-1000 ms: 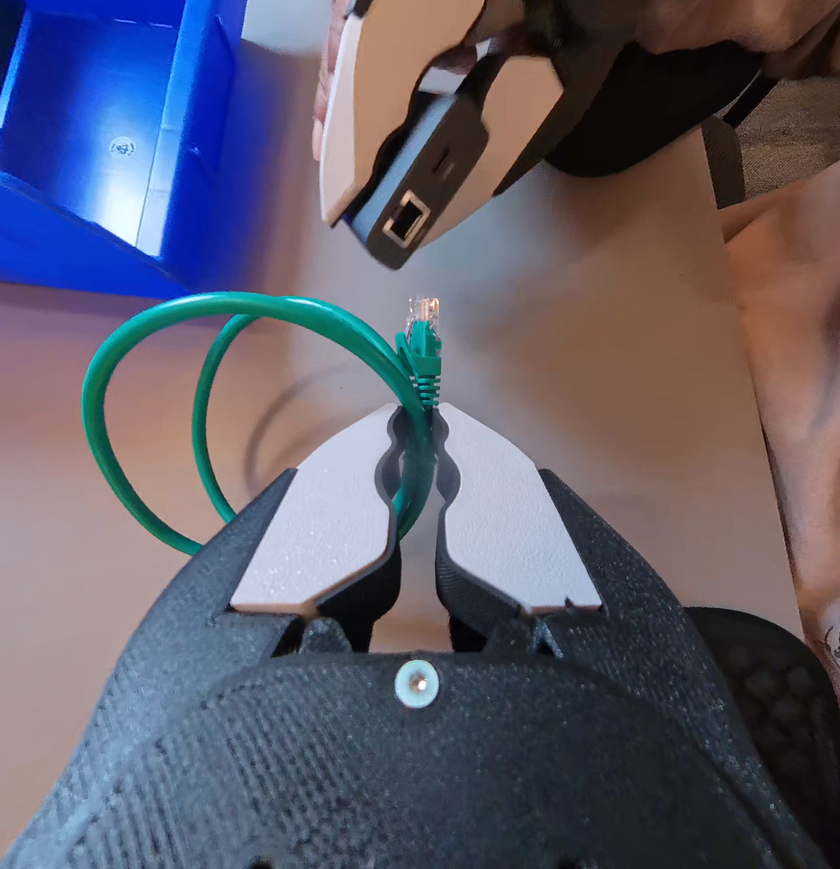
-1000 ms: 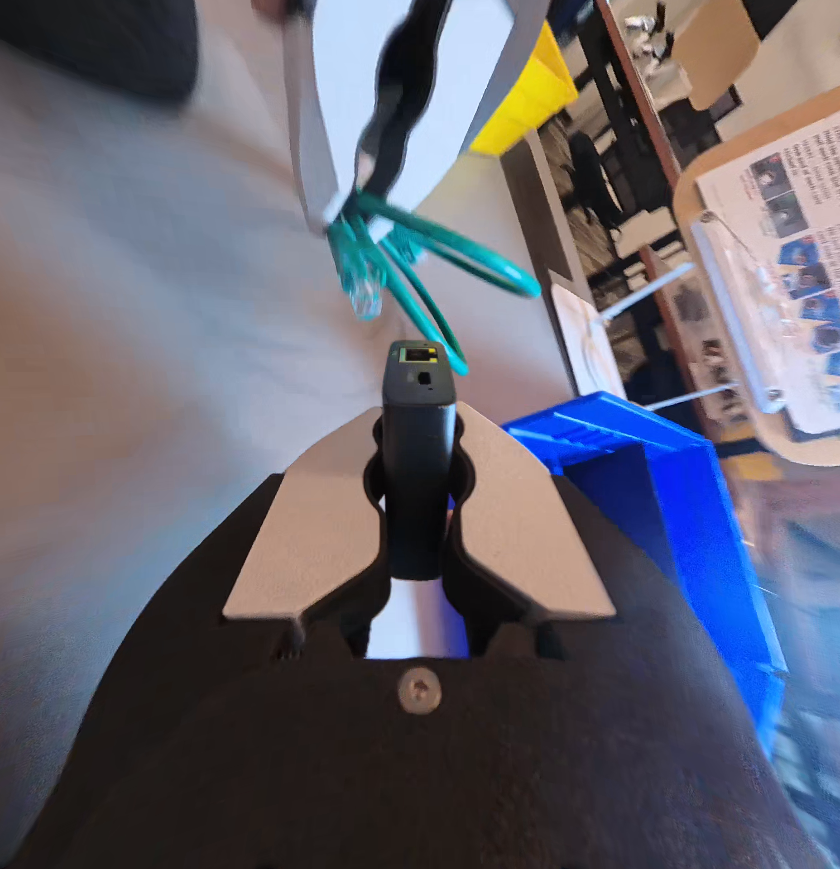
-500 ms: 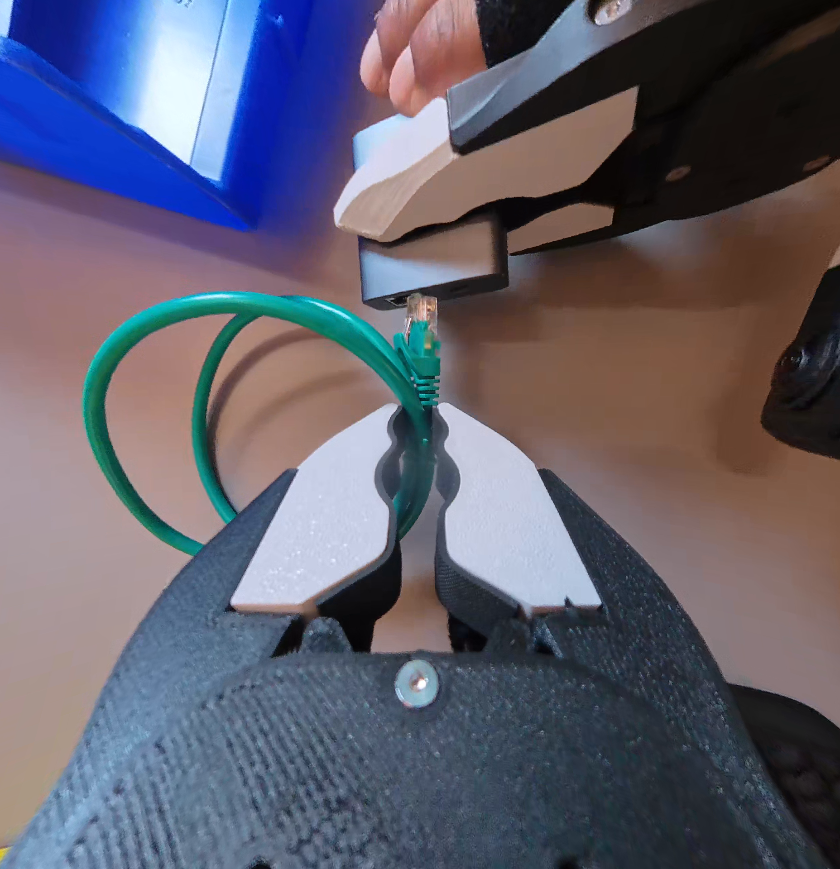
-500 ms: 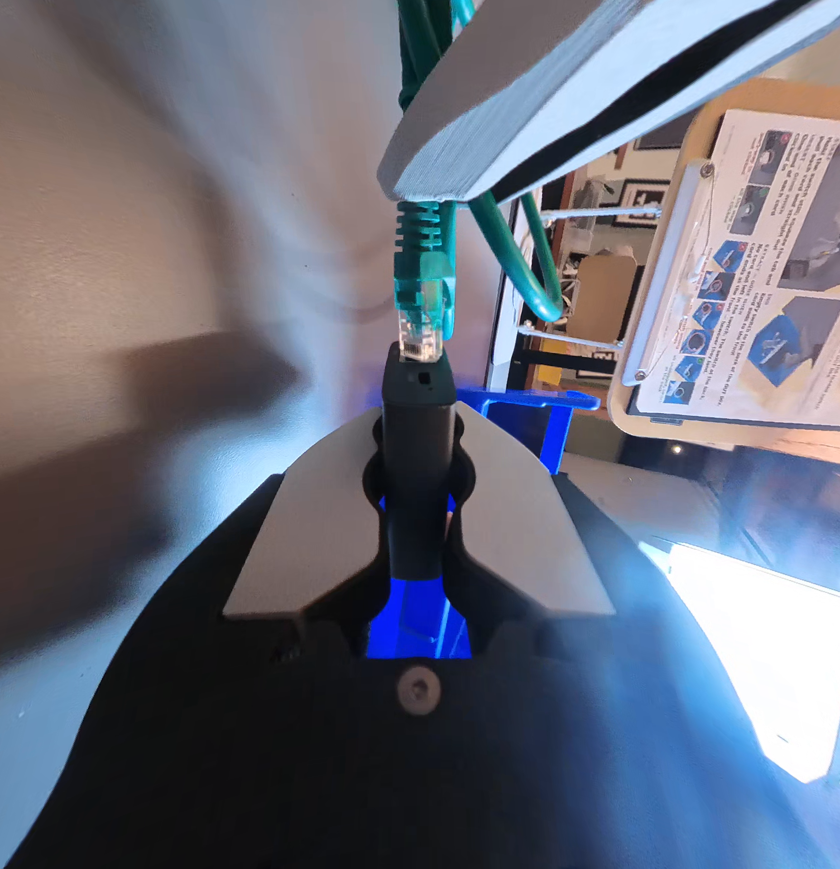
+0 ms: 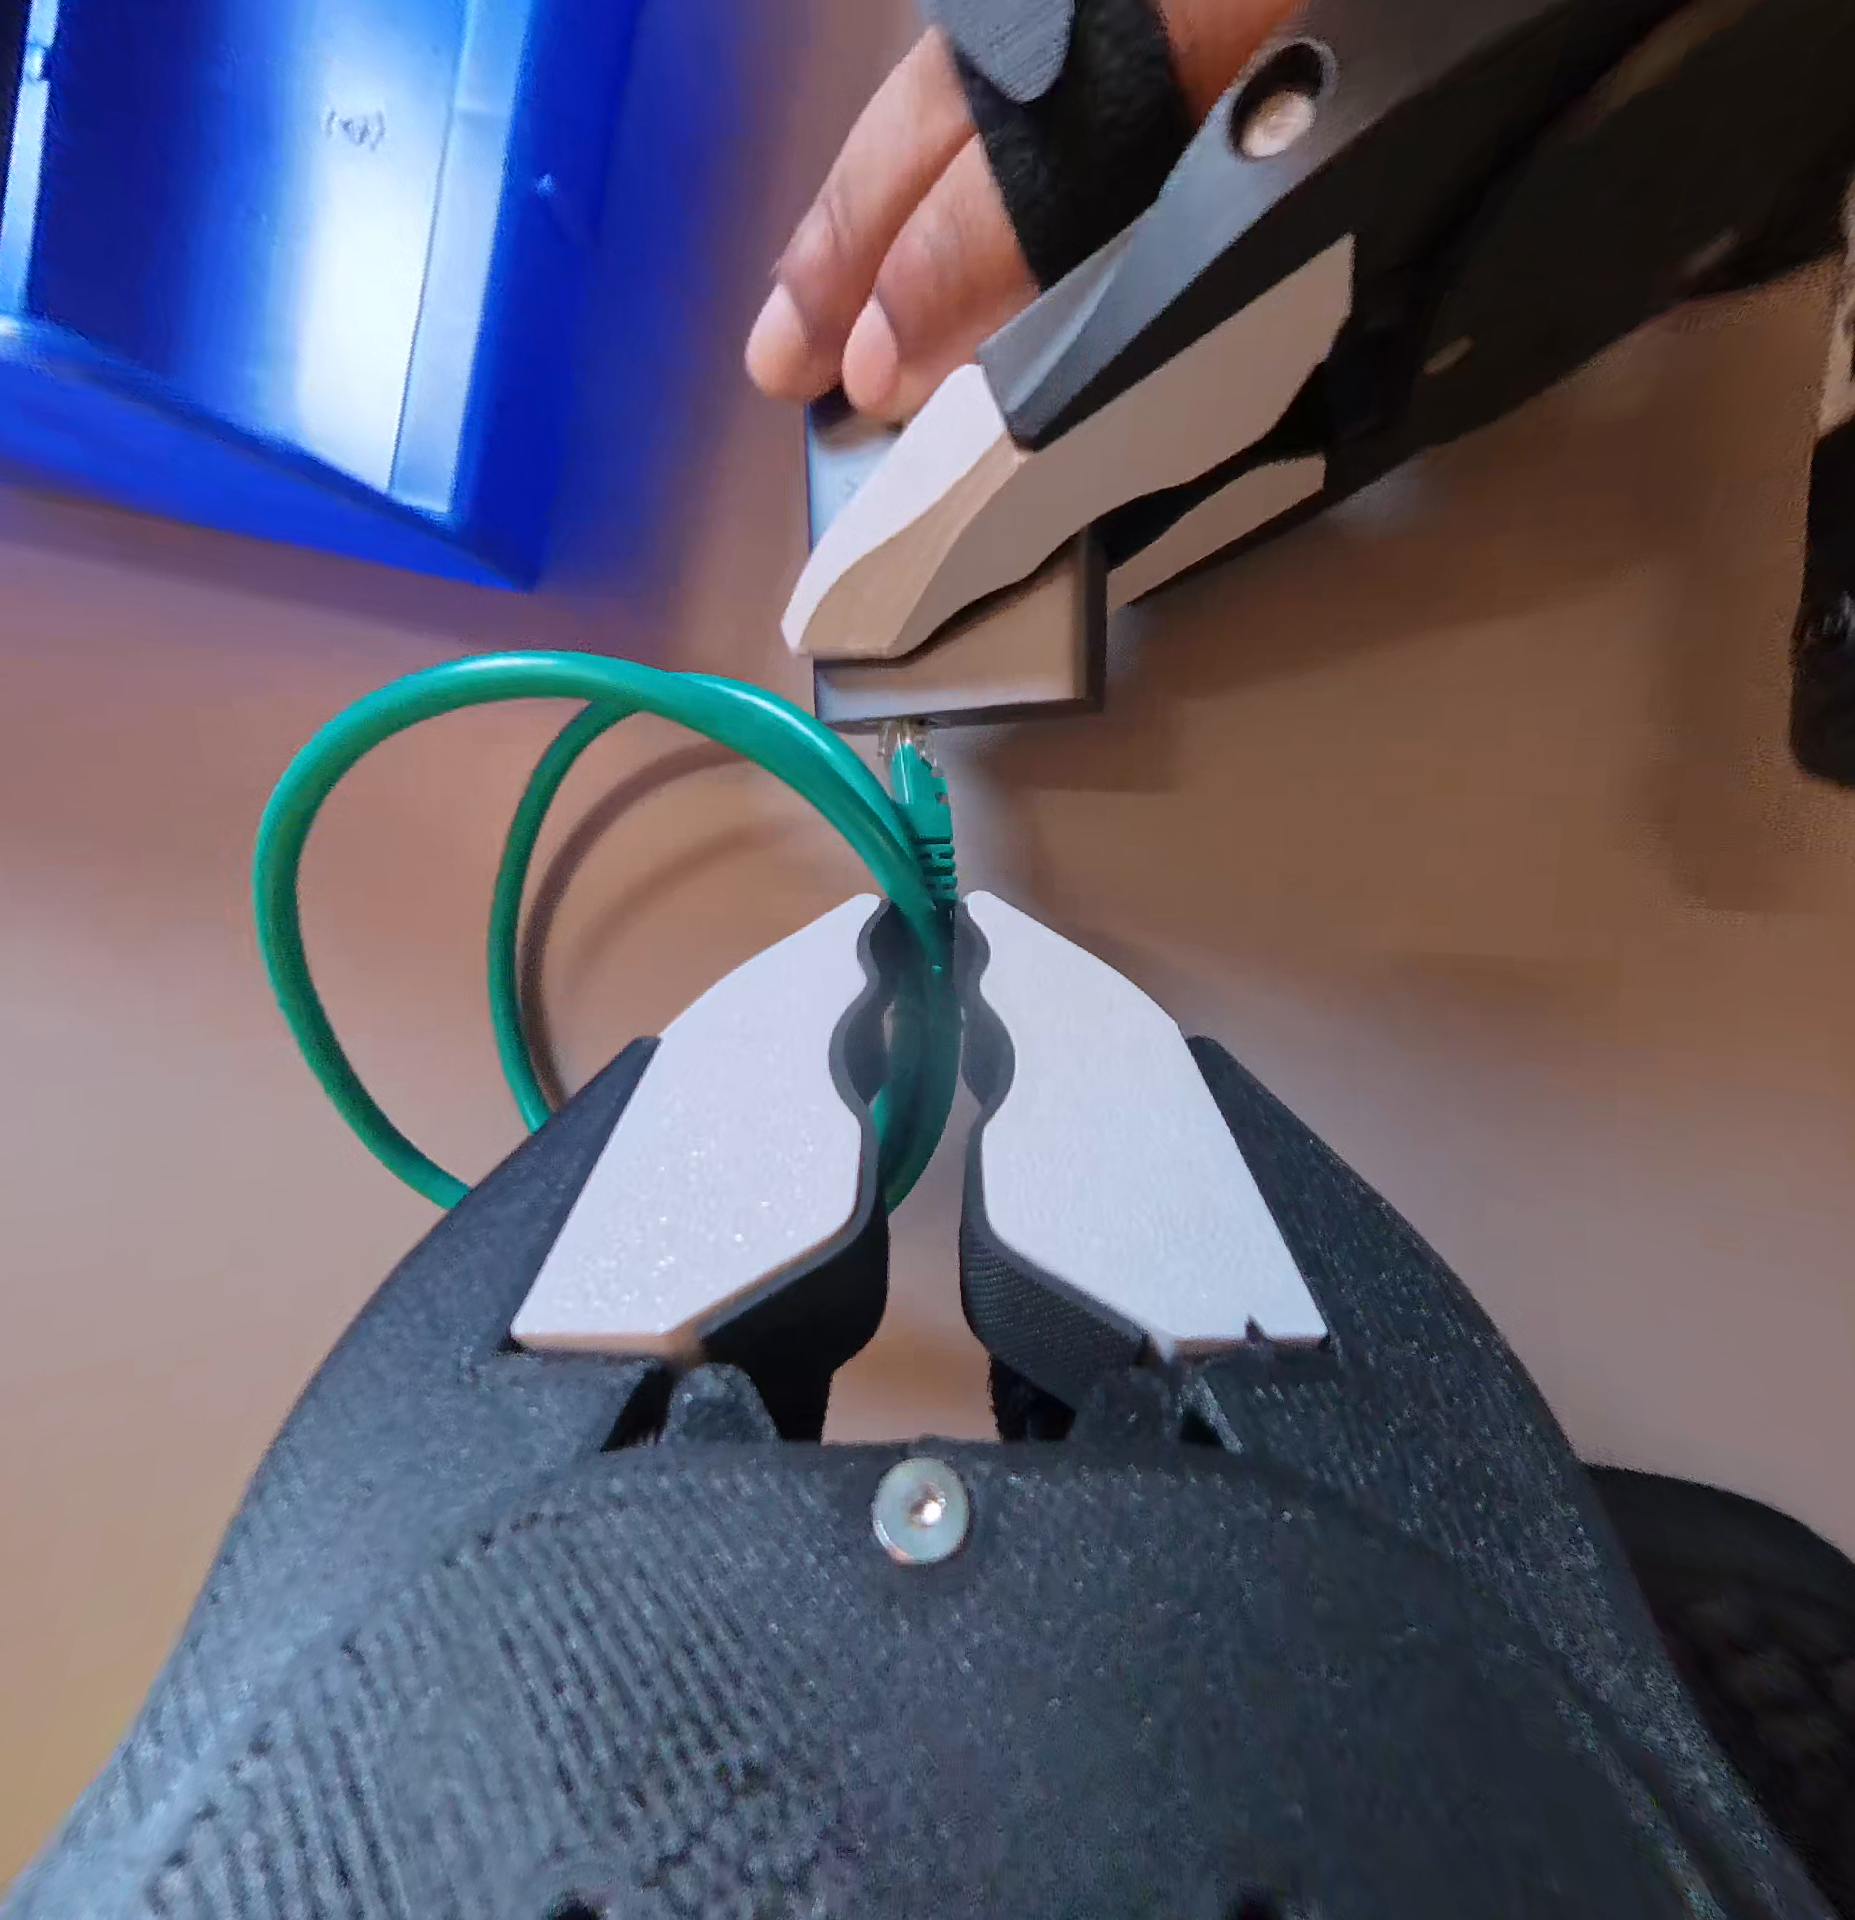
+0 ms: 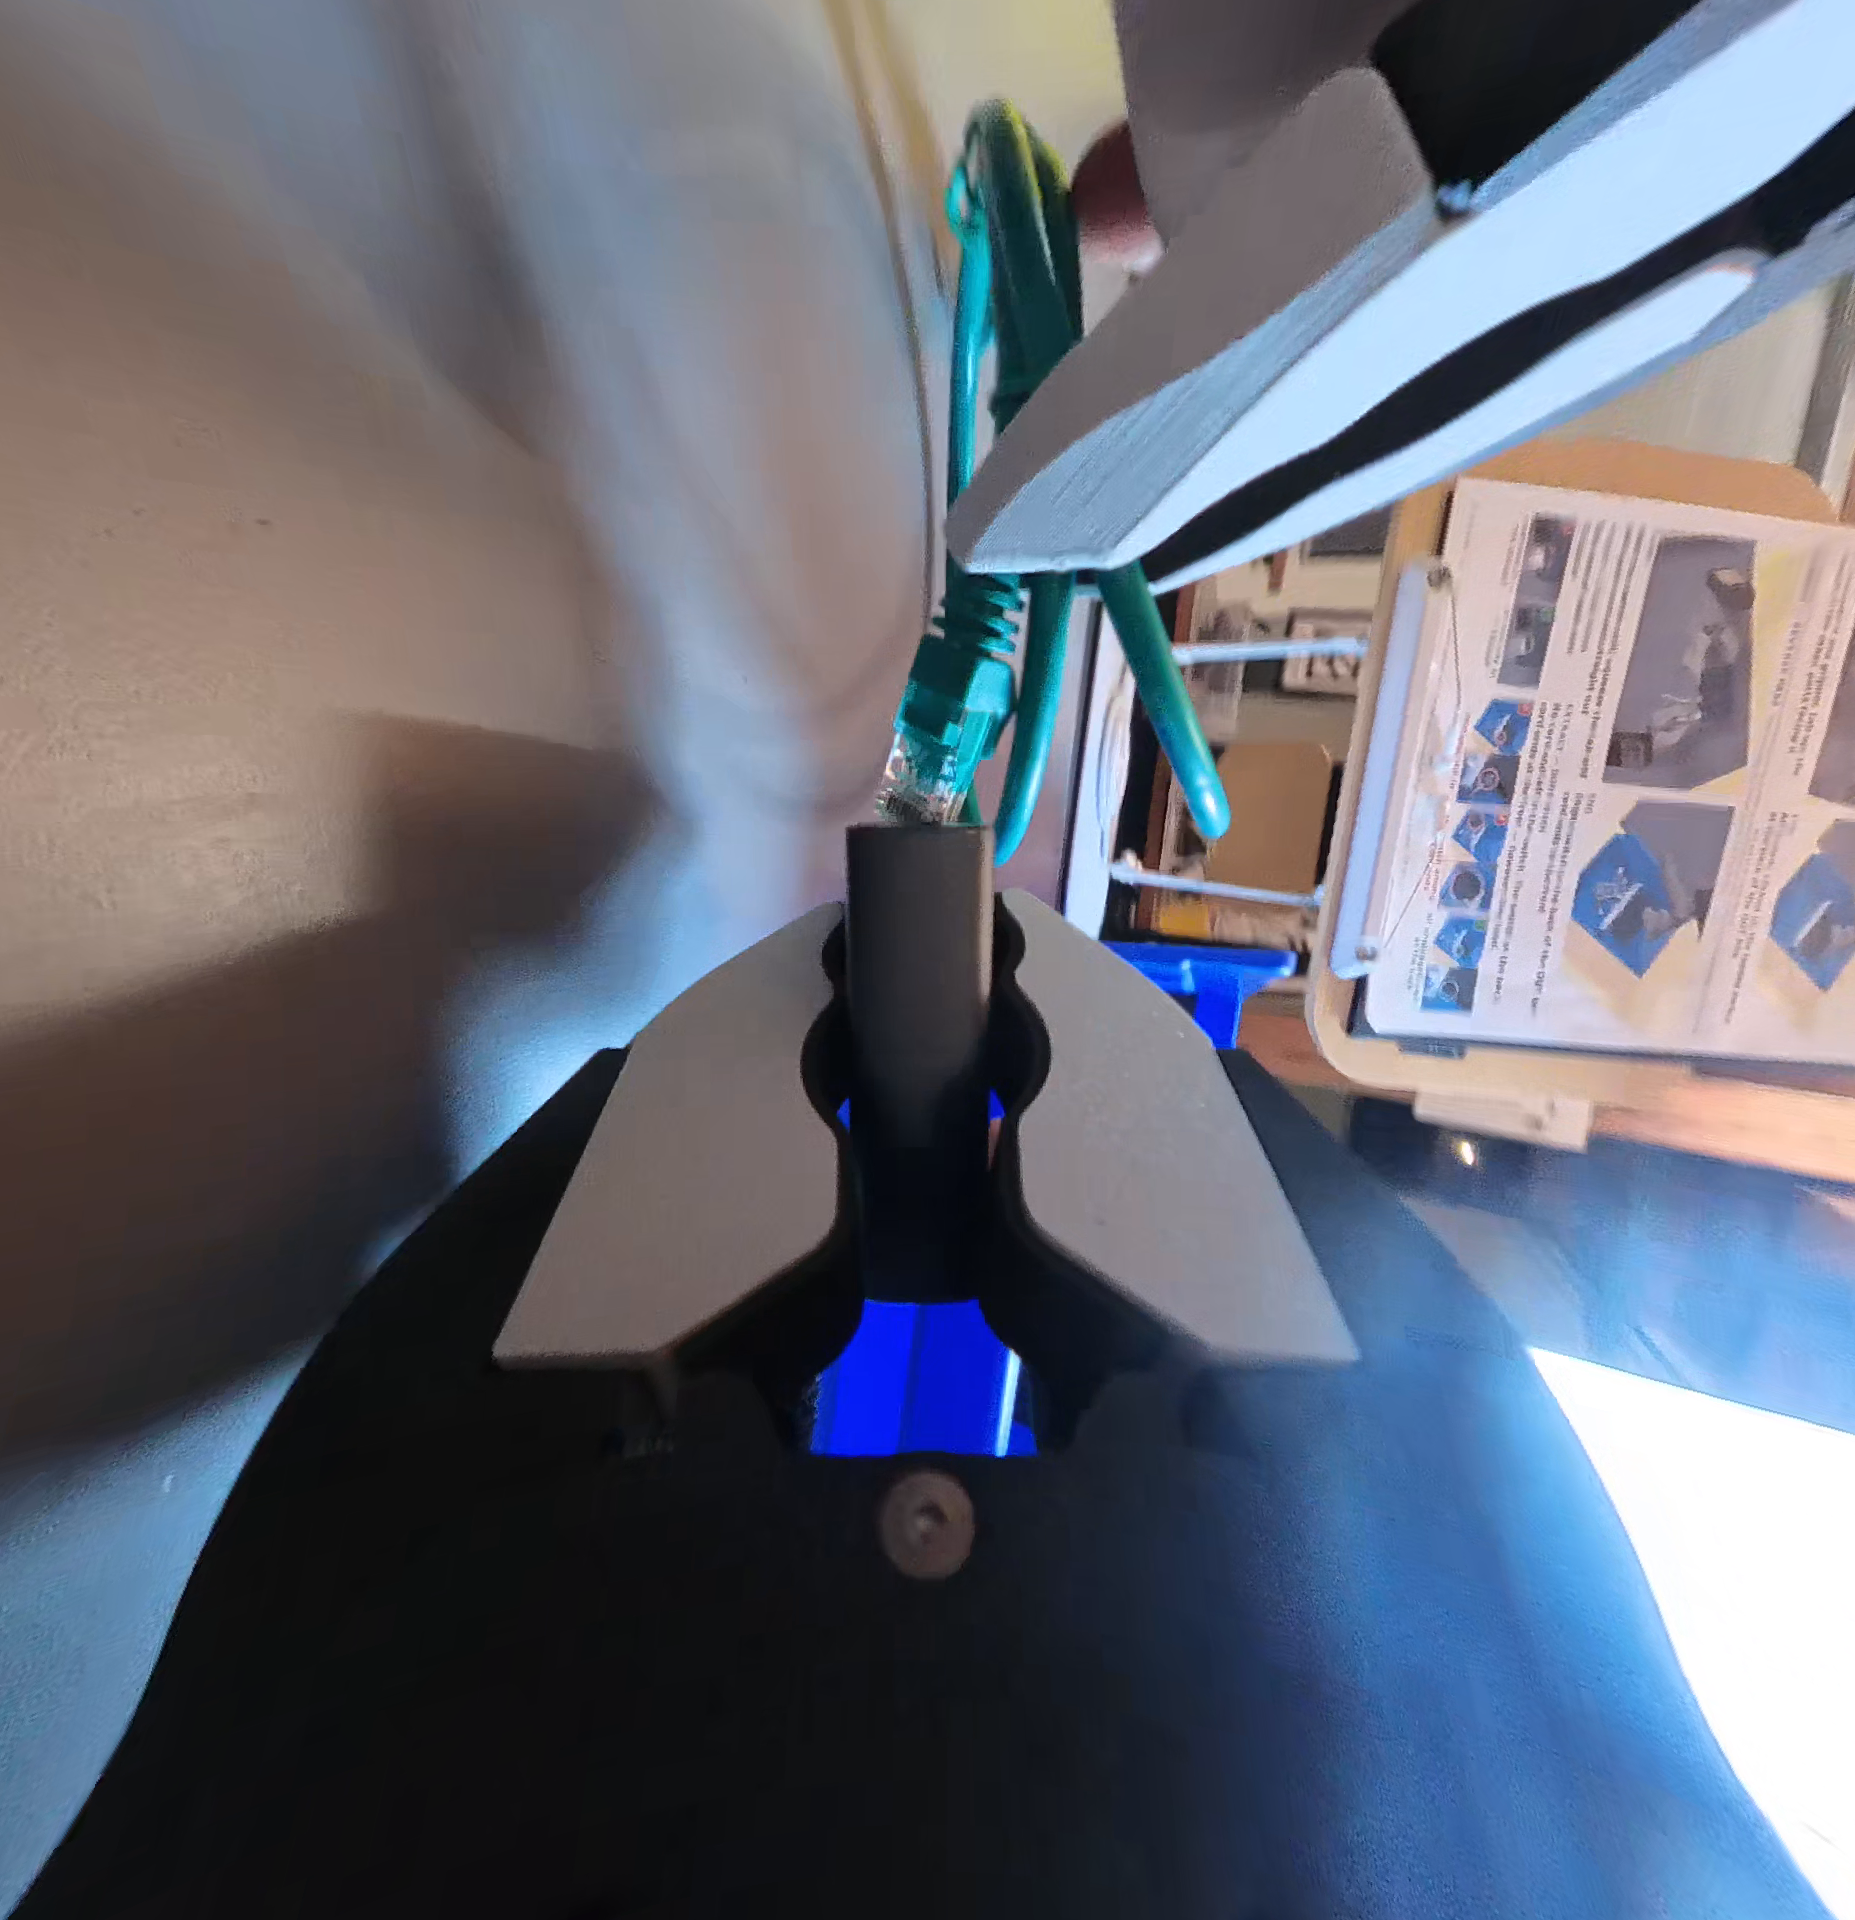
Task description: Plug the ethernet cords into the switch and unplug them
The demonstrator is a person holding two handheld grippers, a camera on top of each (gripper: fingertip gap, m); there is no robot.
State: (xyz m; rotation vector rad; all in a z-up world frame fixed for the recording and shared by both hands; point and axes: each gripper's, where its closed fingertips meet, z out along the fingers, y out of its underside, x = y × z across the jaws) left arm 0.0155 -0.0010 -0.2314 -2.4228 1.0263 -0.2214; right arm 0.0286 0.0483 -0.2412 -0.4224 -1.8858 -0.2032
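My left gripper (image 5: 923, 909) is shut on a green ethernet cord (image 5: 383, 727) just behind its plug (image 5: 923, 800); the cord loops off to the left. My right gripper (image 6: 918, 909) is shut on a small dark switch (image 6: 918, 935), held end-on. In the left wrist view the switch (image 5: 964, 665) sits between the right gripper's fingers (image 5: 902, 551), and the clear plug tip touches its lower face. In the right wrist view the plug (image 6: 938, 727) meets the switch's top end at a slant; how deep it sits is hidden.
A blue plastic bin (image 5: 227, 260) stands on the tan table (image 5: 1422, 987) at the upper left. A person's hand (image 5: 881, 239) holds the right gripper. A board with printed sheets (image 6: 1629, 779) stands at the right in the right wrist view.
The switch has come down from well above the plug to meet its tip. The right gripper has turned sideways, so the port no longer faces the left camera. The plug now leans slightly.
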